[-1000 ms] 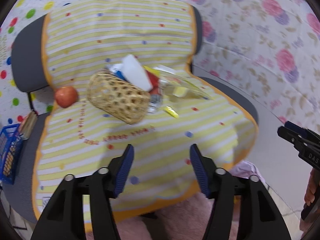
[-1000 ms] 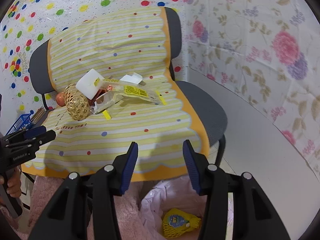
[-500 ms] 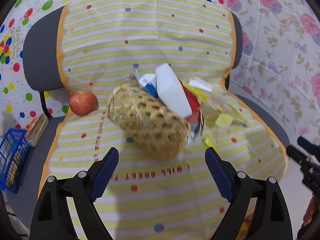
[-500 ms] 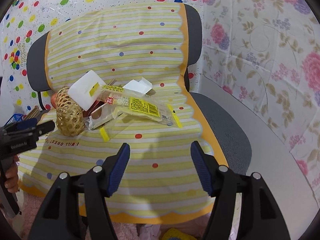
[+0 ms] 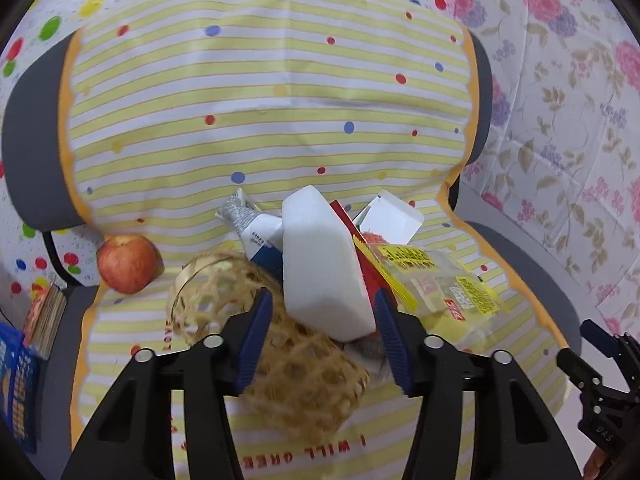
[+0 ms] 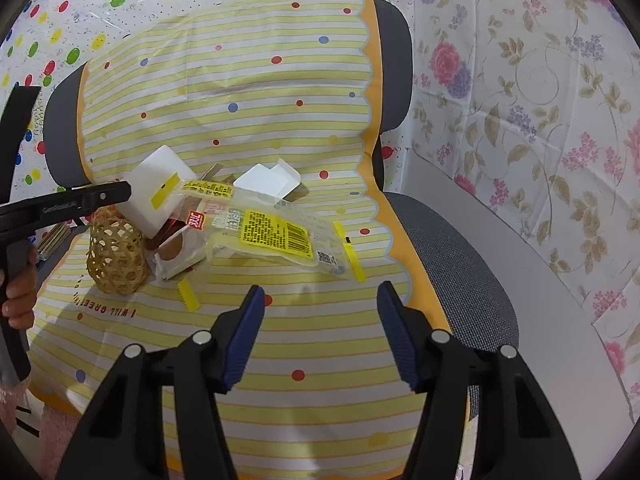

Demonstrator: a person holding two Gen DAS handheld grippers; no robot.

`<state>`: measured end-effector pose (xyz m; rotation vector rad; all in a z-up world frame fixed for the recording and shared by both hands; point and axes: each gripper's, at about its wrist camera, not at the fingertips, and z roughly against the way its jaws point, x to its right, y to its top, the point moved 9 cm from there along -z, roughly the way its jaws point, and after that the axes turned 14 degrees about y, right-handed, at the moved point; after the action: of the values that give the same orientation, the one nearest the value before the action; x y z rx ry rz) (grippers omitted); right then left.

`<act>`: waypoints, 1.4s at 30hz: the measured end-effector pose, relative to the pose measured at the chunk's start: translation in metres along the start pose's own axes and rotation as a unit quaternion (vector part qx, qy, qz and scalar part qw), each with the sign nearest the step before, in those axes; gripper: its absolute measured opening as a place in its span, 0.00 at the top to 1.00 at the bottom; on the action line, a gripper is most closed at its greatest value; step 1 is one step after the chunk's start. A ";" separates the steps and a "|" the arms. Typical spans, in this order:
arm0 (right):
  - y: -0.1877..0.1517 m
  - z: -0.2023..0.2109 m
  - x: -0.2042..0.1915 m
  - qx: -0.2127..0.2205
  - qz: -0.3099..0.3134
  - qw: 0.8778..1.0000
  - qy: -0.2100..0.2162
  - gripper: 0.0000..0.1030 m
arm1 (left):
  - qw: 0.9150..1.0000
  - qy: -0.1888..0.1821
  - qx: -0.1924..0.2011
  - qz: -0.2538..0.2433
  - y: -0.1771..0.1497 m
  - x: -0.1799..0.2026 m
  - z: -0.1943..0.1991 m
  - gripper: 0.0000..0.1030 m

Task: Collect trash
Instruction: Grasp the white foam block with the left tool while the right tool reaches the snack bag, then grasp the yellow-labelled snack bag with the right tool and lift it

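Blue ribbed pads line the black plastic fingers of the left gripper (image 5: 324, 320), which tilts down over the chair seat; its jaws have just been closing and now stand about half apart on either side of a smooth white foam block (image 5: 324, 264), with a sliver of gap at each pad, so nothing is gripped. Beneath the block lies an open-weave bamboo basket (image 5: 280, 344) on its side, and around it sits the trash: a crinkly clear snack wrapper (image 5: 440, 284) with yellow labels, a folded white card box (image 5: 390, 220), a red packet (image 5: 360, 252) and a silver-ended tube (image 5: 250, 224). The right gripper (image 6: 320, 320) hovers lower on the seat, jaws half open and empty, having just narrowed slightly, over the yellow-striped dotted cover (image 6: 320, 380). A round red apple (image 5: 128, 262) rests apart at the left edge.
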<state>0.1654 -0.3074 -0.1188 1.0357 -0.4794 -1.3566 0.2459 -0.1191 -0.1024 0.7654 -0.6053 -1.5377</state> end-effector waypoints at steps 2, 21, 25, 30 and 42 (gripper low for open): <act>0.001 -0.002 0.002 -0.001 -0.003 1.000 0.003 0.45 | 1.000 0.000 -0.013 -0.013 0.003 0.004 -0.009 0.57; 0.008 -0.047 -0.010 -0.045 0.084 0.995 0.013 0.37 | 0.999 -0.009 0.035 0.020 0.011 -0.017 0.049 0.74; 0.008 -0.073 -0.012 -0.047 0.131 0.990 -0.015 0.37 | 0.999 -0.008 0.038 0.021 0.003 -0.024 0.056 0.73; 0.010 -0.098 -0.021 -0.066 0.197 0.977 -0.055 0.53 | 0.999 -0.009 0.042 0.011 -0.002 -0.027 0.057 0.73; 0.044 -0.021 -0.029 -0.004 0.019 0.999 0.044 0.97 | 0.997 -0.035 0.069 0.003 -0.030 -0.037 0.088 0.73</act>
<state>0.2005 -0.2783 -0.0849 1.0700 -0.4255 -1.2734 0.1601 -0.0842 -0.0644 0.8155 -0.7708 -1.5342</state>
